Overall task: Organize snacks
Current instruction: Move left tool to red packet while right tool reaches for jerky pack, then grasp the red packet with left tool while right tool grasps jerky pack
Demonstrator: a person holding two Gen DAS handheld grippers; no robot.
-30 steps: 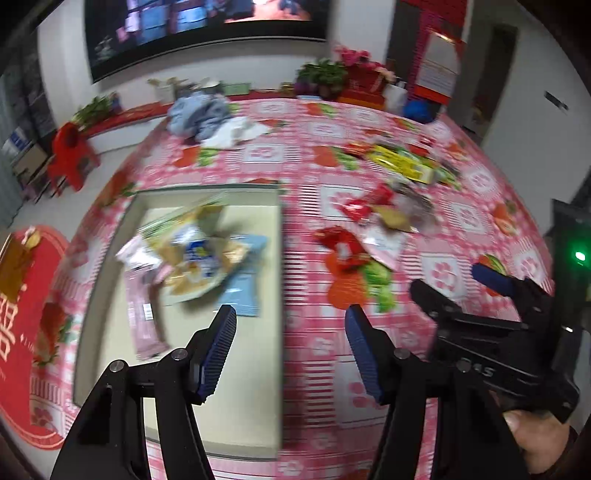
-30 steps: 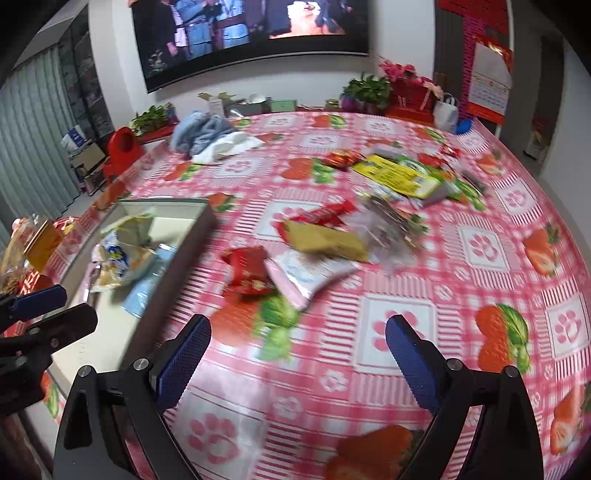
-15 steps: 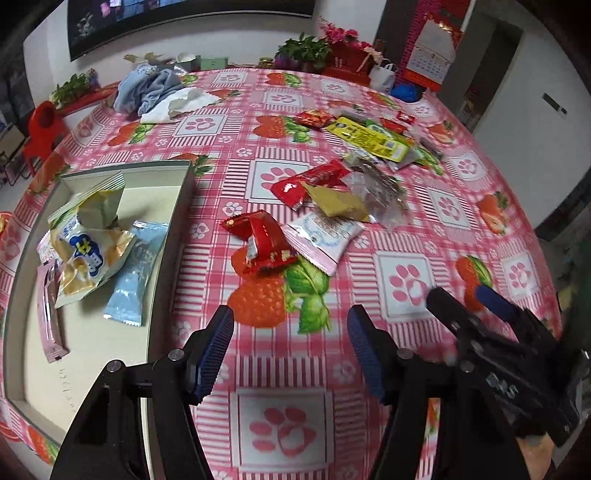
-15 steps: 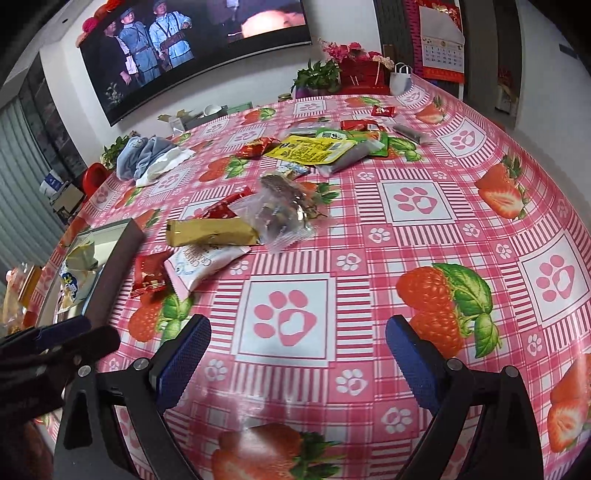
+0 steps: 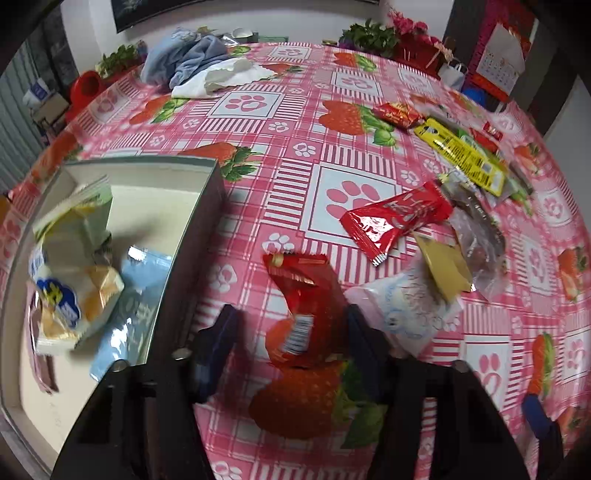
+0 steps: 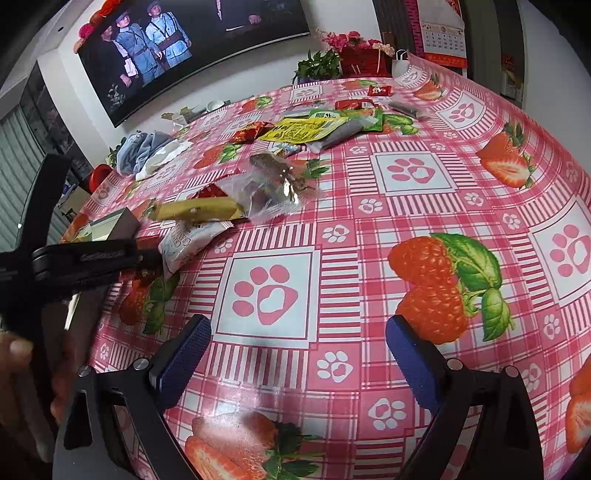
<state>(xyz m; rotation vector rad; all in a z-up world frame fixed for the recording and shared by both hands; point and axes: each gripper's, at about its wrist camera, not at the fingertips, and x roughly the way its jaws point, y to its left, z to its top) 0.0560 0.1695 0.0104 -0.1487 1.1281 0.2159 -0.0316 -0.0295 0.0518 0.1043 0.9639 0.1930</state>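
Home living room, television (image 6: 192,48), wall calendar (image 6: 443,35)

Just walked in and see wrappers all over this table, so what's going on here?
Someone holding a gripper in each hand is sorting snacks into a tray that already holds a few packets. The left gripper is open, its fingers either side of a red snack packet lying on the tablecloth beside the tray, not yet gripped. The right gripper is open and empty above a bare part of the cloth. More packets lie loose further along the table.
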